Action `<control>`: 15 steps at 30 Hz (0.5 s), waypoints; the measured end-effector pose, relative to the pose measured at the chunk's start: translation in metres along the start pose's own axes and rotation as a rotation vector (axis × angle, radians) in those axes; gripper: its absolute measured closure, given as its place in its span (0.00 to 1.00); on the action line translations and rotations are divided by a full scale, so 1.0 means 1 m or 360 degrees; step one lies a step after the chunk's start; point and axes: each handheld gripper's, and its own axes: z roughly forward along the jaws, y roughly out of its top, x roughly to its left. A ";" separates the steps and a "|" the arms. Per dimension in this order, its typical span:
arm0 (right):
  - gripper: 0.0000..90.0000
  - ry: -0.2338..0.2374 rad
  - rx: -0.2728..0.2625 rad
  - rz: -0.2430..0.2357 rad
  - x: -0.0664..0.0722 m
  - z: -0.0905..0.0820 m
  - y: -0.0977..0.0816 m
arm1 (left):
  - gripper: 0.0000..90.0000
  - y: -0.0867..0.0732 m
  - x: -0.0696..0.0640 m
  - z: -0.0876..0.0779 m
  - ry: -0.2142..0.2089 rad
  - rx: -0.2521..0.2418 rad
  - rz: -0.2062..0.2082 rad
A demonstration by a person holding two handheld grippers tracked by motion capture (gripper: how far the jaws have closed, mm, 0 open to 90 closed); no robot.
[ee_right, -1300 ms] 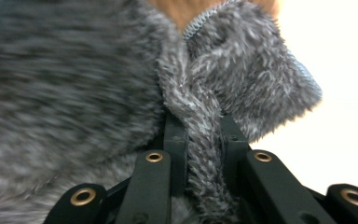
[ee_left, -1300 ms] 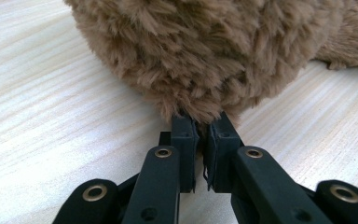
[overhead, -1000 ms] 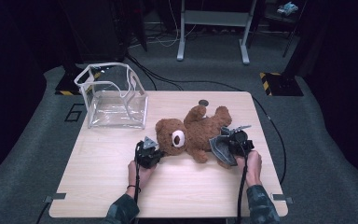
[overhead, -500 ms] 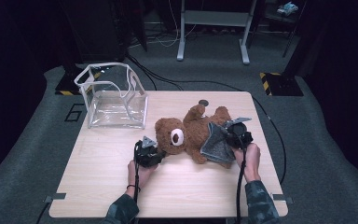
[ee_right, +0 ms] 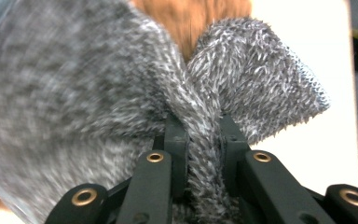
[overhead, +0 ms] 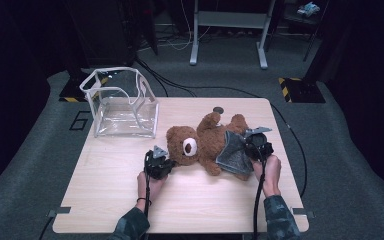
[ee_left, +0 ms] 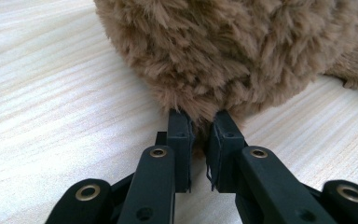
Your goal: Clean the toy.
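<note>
A brown teddy bear (overhead: 207,140) lies on its back on the wooden table (overhead: 105,170), head towards the left. My left gripper (overhead: 167,162) sits at the bear's head. In the left gripper view its jaws (ee_left: 200,123) have just been closing and now pinch a tuft of the bear's fur (ee_left: 223,51). A grey knitted cloth (overhead: 232,152) is draped over the bear's lower body. My right gripper (overhead: 252,146) is shut on a fold of this cloth (ee_right: 74,79), held above the table, with brown fur (ee_right: 191,14) showing behind it.
A clear plastic box (overhead: 122,102) with a white rim stands open at the table's back left. A small dark round object (overhead: 218,110) lies near the back edge behind the bear. Cables trail from both grippers towards the person.
The right gripper has risen with the grey cloth, which now stands up against the bear's body. The left gripper has stayed at the bear's head.
</note>
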 end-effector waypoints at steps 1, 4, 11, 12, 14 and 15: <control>0.86 0.0014 0.0001 -0.0005 0.002 0.000 0.003 | 0.89 0.000 0.000 0.000 -0.0003 -0.0004 0.0000; 0.78 0.0093 0.0029 -0.0001 0.005 0.005 0.004 | 0.89 0.000 0.000 0.000 -0.0005 0.0000 -0.0001; 0.23 0.0429 0.0021 0.0116 0.003 -0.001 -0.008 | 0.89 0.000 0.000 0.000 -0.0010 -0.0003 0.0002; 0.19 0.0453 0.0043 0.0093 0.009 -0.001 -0.008 | 0.89 0.000 0.000 0.000 -0.0010 -0.0003 0.0003; 0.16 0.0388 0.0076 0.0027 0.022 0.002 -0.007 | 0.89 0.000 0.000 0.000 -0.0012 0.0000 0.0000; 0.15 0.0357 0.0100 -0.0018 0.028 0.004 -0.007 | 0.89 0.000 0.000 0.000 -0.0012 0.0000 0.0000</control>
